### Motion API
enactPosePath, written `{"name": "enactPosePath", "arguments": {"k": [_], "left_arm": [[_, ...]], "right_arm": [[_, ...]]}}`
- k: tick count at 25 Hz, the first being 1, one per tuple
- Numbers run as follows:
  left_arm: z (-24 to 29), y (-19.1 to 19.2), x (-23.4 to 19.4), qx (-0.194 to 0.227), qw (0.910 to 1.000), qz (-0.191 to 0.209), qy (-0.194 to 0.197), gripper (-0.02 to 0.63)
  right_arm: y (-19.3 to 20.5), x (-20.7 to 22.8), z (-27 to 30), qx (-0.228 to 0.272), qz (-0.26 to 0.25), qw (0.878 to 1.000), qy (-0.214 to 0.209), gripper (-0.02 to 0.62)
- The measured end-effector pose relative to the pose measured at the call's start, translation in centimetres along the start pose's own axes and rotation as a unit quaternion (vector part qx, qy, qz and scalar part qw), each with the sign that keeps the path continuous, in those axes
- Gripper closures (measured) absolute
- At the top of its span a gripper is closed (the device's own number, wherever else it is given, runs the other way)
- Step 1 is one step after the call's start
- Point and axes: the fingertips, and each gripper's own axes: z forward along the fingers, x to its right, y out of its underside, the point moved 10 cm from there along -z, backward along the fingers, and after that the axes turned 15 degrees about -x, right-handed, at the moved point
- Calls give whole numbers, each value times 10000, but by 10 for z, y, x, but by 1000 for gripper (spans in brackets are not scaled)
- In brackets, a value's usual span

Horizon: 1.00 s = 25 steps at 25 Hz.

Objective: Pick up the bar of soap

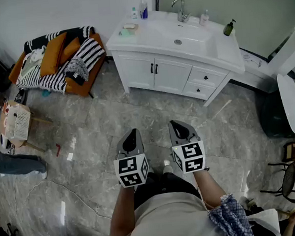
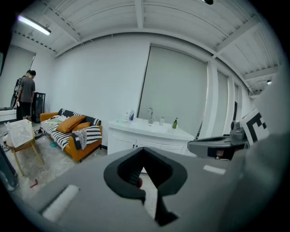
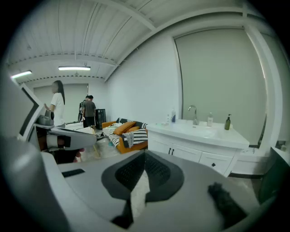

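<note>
The bar of soap (image 1: pixel 129 26) is a small pale block at the left end of the white vanity top (image 1: pixel 154 37), far ahead of me, beside a green item (image 1: pixel 124 33). My left gripper (image 1: pixel 131 138) and right gripper (image 1: pixel 181 129) are held side by side over the marble floor, well short of the vanity. Both point forward and slightly down. In the left gripper view the left gripper (image 2: pixel 144 149) has its jaws together with nothing between them. The right gripper (image 3: pixel 145 153) is likewise shut and empty in its own view.
A faucet (image 1: pixel 180 8), small bottles (image 1: pixel 143 8) and a green pump bottle (image 1: pixel 229 28) stand on the vanity. An orange sofa with striped blankets (image 1: pixel 61 58) is at the back left, a white basket stool (image 1: pixel 16 122) nearer left. A black bin (image 1: pixel 274 115) stands right. People (image 3: pixel 56 106) stand off to the side.
</note>
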Motion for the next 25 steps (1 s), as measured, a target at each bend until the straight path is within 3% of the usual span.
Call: {"name": "enactPosePath", "arguments": {"k": [12, 25], "left_arm": [[7, 0, 10, 50, 10000, 12, 12, 598], [11, 2, 19, 13, 9999, -75, -96, 598]], "right_arm": [[0, 5, 6, -107, -72, 9999, -104, 581], [10, 18, 2, -101, 179, 9993, -307, 580]]}}
